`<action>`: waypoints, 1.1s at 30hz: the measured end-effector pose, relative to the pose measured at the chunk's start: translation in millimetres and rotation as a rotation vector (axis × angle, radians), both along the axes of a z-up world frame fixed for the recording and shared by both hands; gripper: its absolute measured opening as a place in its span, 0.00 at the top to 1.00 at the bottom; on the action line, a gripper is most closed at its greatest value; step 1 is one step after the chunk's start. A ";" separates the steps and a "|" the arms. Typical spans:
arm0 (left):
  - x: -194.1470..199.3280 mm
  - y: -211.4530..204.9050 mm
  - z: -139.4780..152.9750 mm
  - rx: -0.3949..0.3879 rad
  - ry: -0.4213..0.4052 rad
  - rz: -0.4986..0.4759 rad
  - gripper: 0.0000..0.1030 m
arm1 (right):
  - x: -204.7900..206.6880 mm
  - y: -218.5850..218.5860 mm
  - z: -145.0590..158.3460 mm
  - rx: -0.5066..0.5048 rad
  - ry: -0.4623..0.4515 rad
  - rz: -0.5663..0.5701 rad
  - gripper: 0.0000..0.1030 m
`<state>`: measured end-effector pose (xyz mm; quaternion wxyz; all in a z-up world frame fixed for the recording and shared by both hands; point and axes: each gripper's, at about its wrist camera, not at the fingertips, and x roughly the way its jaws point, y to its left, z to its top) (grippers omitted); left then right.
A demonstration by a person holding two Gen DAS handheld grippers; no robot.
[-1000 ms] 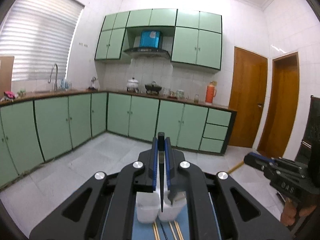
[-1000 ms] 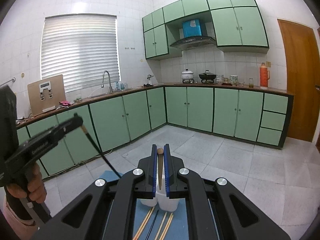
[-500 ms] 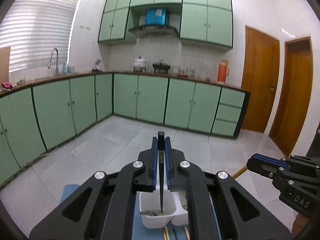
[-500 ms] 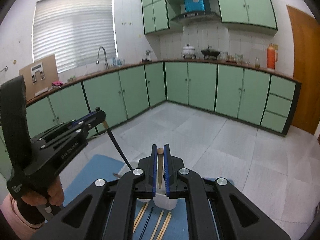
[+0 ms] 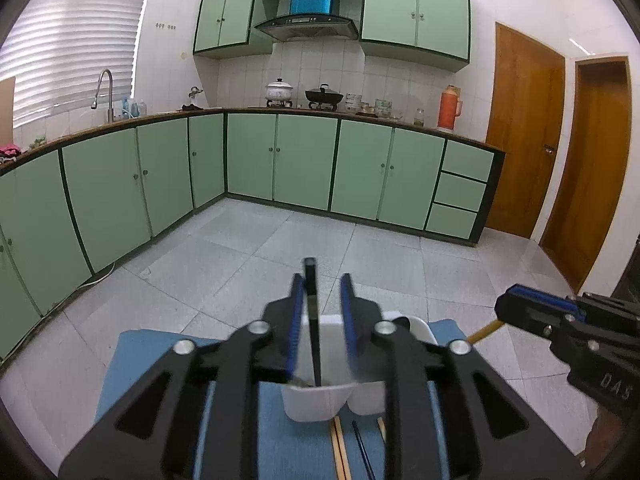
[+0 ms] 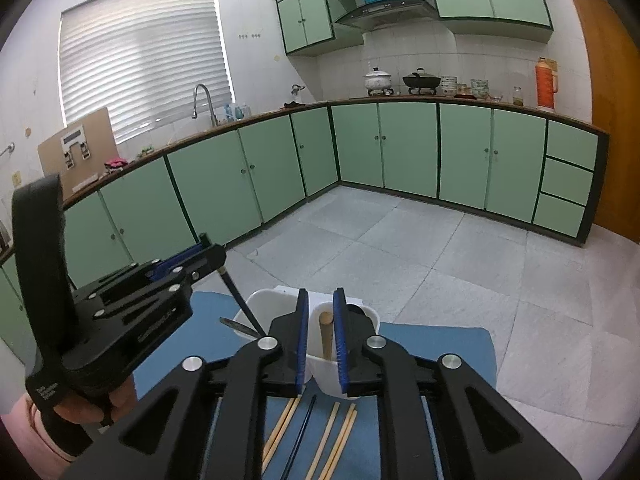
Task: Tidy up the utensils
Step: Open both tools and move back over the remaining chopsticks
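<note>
Two white cups stand side by side on a blue mat (image 5: 152, 352). My left gripper (image 5: 322, 280) hovers over the left cup (image 5: 312, 404), jaws opening. A black chopstick (image 5: 312, 320) stands between the pads with its tip in that cup, leaning by the left pad with a gap on its right. My right gripper (image 6: 321, 294) is over the right cup (image 6: 326, 378), jaws opening too. A wooden chopstick (image 6: 326, 336) stands between its pads inside the cup, with a gap on its left. The left gripper (image 6: 212, 254) and black chopstick (image 6: 240, 304) show again in the right wrist view.
Loose wooden chopsticks (image 6: 280, 432) and a black one (image 6: 300, 436) lie on the mat in front of the cups. A hand (image 6: 80, 404) holds the left gripper. Green cabinets (image 5: 304, 160) line the far walls beyond a grey tiled floor (image 5: 280, 248).
Both grippers have sunk toward the cups, which now fill more of each view. Each pair of jaws has parted from its chopstick, and both chopsticks now reach into the cups.
</note>
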<state>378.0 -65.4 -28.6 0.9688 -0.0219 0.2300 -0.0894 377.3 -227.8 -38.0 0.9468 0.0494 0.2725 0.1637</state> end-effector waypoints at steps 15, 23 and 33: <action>-100.0 19.3 -48.6 -0.020 0.022 0.041 0.42 | -90.8 -15.3 -40.4 0.026 -0.085 -0.154 0.59; -135.9 23.9 -116.4 0.045 0.166 0.045 0.40 | -120.4 -9.1 -115.6 0.049 0.068 -0.190 0.59; -158.6 30.0 -165.7 0.075 0.289 0.031 0.41 | -140.1 1.0 -171.1 0.010 0.199 -0.181 0.63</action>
